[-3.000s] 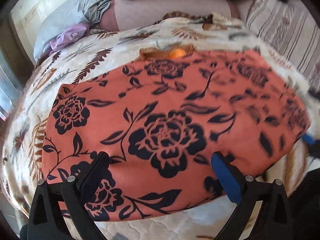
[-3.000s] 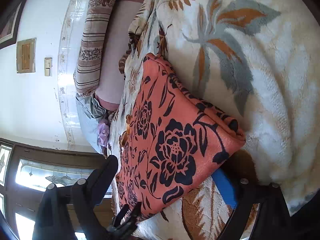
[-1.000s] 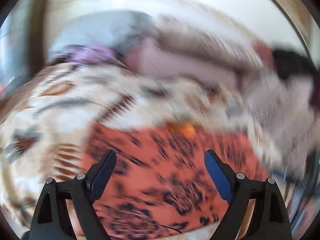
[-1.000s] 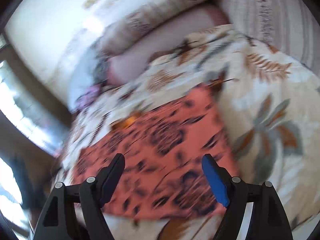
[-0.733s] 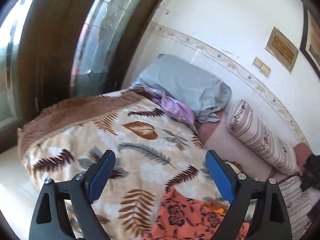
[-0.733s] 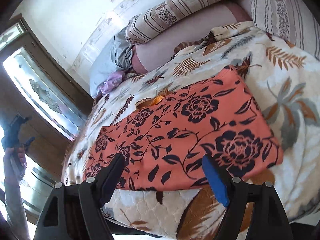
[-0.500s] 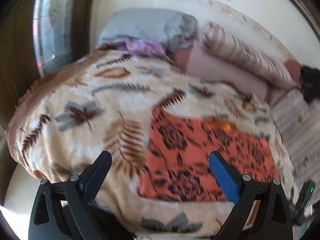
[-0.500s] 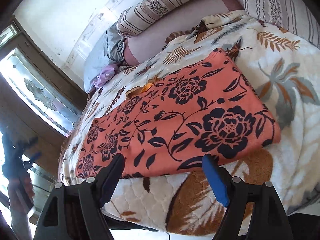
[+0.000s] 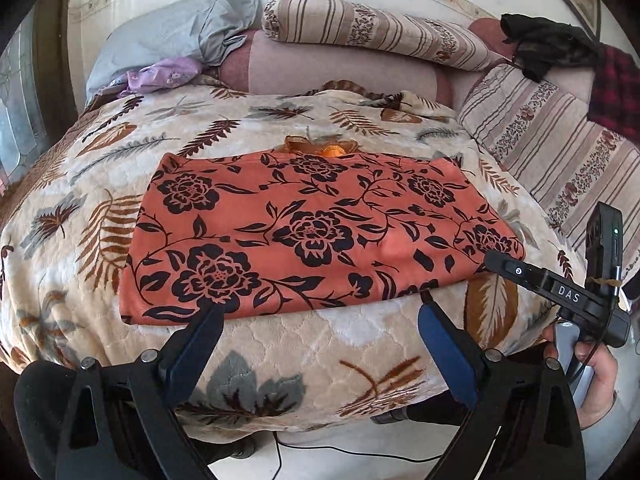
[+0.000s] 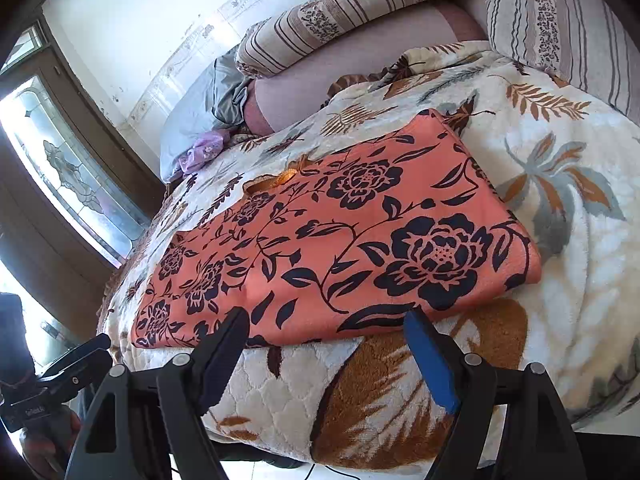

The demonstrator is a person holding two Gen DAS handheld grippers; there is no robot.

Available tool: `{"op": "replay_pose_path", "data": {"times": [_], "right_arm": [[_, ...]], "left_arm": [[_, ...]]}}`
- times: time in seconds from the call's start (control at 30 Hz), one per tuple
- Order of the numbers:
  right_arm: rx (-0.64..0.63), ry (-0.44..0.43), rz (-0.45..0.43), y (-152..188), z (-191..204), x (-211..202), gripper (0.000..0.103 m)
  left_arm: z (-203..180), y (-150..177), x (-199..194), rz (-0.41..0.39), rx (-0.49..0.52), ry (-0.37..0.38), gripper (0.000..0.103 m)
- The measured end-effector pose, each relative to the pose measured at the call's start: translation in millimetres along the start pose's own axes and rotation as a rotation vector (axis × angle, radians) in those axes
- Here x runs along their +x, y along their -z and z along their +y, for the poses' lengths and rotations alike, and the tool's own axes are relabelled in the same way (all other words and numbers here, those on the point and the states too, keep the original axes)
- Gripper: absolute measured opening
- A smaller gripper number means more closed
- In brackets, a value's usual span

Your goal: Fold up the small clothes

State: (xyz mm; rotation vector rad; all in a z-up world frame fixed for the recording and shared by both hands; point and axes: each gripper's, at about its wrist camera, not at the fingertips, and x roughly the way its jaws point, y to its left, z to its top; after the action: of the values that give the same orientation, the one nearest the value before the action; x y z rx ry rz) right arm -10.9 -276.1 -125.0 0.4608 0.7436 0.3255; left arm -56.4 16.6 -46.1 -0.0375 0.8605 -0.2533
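Observation:
An orange-red cloth with black flowers (image 9: 312, 232) (image 10: 332, 248) lies flat on the bed, folded into a wide rectangle. A small orange-brown bit (image 9: 320, 148) peeks out from under its far edge. My left gripper (image 9: 320, 310) is open, its tips just at the cloth's near edge, nothing between them. My right gripper (image 10: 326, 318) is open too, hovering at the near edge toward the cloth's right end. In the left wrist view a hand (image 9: 596, 384) holds the right gripper beside the cloth's right corner. The right wrist view shows the left gripper (image 10: 94, 348) low on the left.
The leaf-patterned blanket (image 9: 280, 344) covers the bed and drops off at the near edge. A striped bolster (image 9: 380, 32), grey pillow (image 9: 172, 36) and purple garment (image 9: 164, 76) lie at the back. A striped cushion (image 9: 552, 148) and dark clothes (image 9: 548, 48) are on the right. A window (image 10: 68, 172) is left.
The left wrist view swung from the window and wall back down to the bed and now faces the cloth's near edge. The right gripper stayed nearly still. The cloth has not moved.

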Motion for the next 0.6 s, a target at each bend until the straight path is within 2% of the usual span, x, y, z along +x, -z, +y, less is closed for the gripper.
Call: {"op": "replay_pose_path", "data": {"times": [0.17,0.6], "right_arm": [[0.016,-0.009,-0.004,-0.7,-3.9,-1.4,0.082],[0.003,-0.017,0.011,1.2,-2.2,1.4,0.082]], "left_arm": [[4.3,1.9,0.2,0.009,-0.036,-0.015,0.098],[-3.3,3.7,7.7,0.026,-0.005,-0.014,0.098]]}}
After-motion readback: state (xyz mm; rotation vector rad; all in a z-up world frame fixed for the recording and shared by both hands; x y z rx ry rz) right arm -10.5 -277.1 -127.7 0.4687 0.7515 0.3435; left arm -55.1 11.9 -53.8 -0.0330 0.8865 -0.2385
